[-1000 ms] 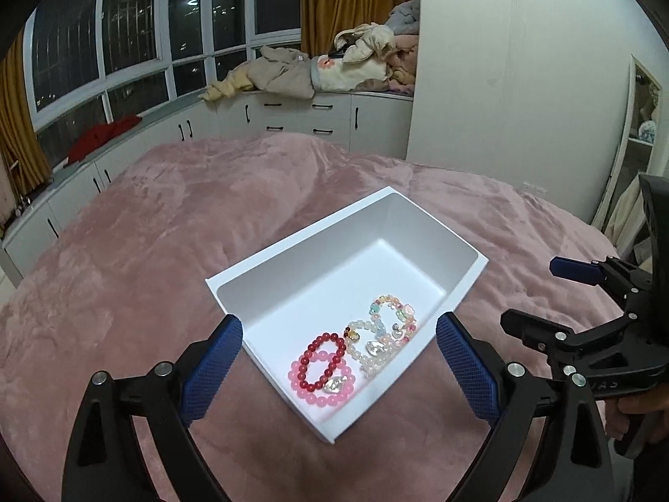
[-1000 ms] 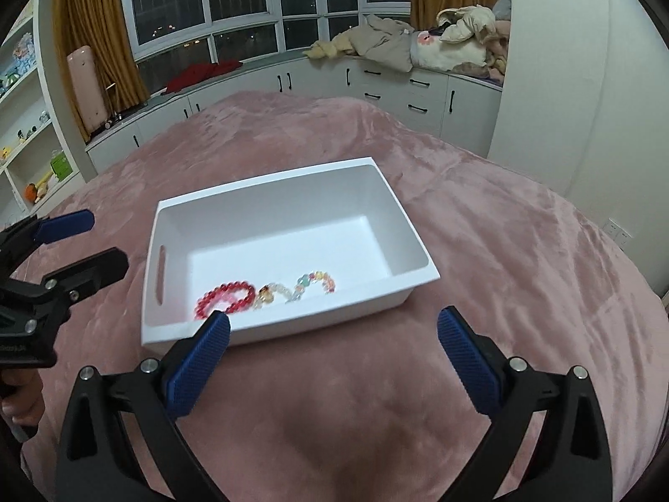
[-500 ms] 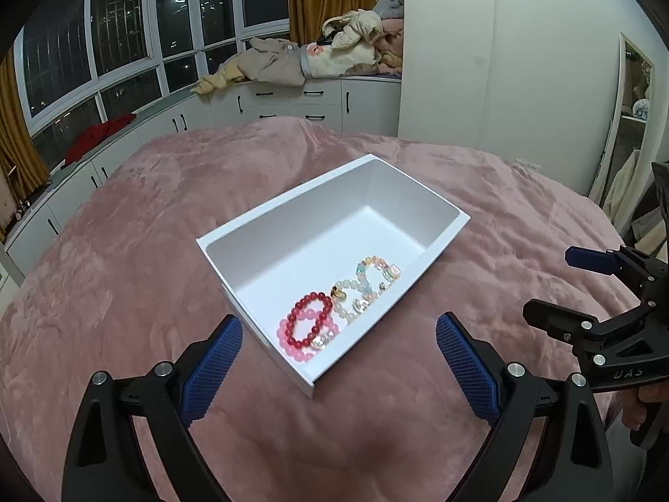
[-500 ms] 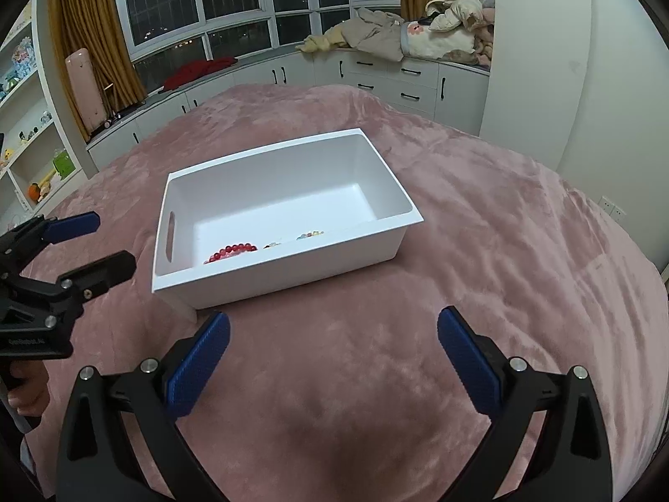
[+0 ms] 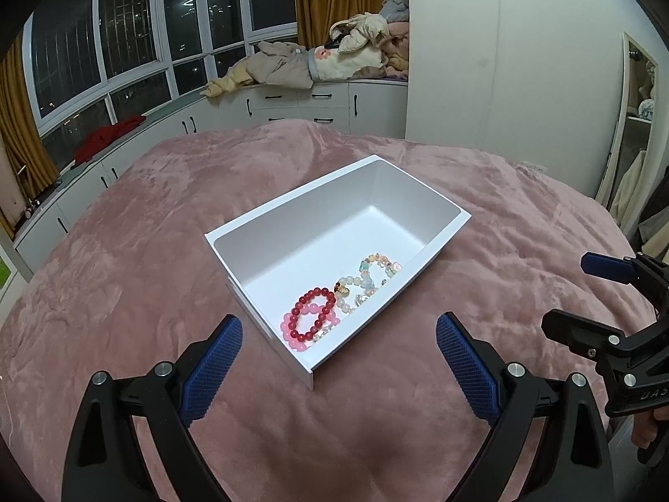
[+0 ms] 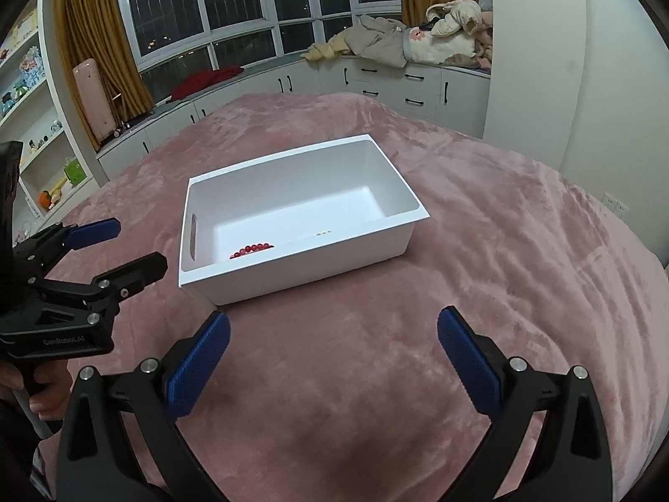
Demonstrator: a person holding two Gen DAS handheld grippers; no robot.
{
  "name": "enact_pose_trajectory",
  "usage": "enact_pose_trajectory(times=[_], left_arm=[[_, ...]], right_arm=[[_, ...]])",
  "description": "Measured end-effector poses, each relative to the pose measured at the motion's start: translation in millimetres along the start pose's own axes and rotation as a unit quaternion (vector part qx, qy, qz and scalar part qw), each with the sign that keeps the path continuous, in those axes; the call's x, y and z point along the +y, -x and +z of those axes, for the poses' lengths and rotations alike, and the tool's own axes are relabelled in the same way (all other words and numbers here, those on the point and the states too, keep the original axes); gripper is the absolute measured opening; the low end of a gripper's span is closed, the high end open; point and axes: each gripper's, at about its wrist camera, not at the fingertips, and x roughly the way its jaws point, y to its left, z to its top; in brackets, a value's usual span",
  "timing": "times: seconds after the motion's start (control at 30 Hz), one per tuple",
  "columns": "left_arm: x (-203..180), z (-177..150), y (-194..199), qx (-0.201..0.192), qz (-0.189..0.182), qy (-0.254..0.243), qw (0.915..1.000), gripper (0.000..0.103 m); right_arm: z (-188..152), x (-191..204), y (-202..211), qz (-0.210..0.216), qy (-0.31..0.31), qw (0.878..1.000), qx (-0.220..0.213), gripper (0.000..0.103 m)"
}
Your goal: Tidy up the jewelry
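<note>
Bedroom, night windows along the back; pink bed cover (image 5: 125, 276) as work surface.
White bin (image 5: 443, 247), centre of the left wrist view, resting on the cover.
Red bracelet (image 5: 314, 314) inside, near corner, overlapping a pink bracelet (image 5: 292, 336); pale bead bracelets (image 5: 361, 280) just beside, toward the long wall.
Left claw (image 5: 338, 370): spread wide, holding nothing, lower frame, near that corner, apart.
Right claw (image 6: 333, 370): spread wide, holding nothing, lower frame, apart from the bin's long side.
</note>
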Motion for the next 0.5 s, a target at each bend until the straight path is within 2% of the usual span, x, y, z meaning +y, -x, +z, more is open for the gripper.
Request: enact_pose_trajectory(times=[0.5], left_arm=[[-4.0,3.2,-7.1,-0.001,0.008,-0.004,1.0,0.095]], right_arm=[[-6.3,-7.2,-4.6,0.004,-0.018,1.0,0.003,0.098]])
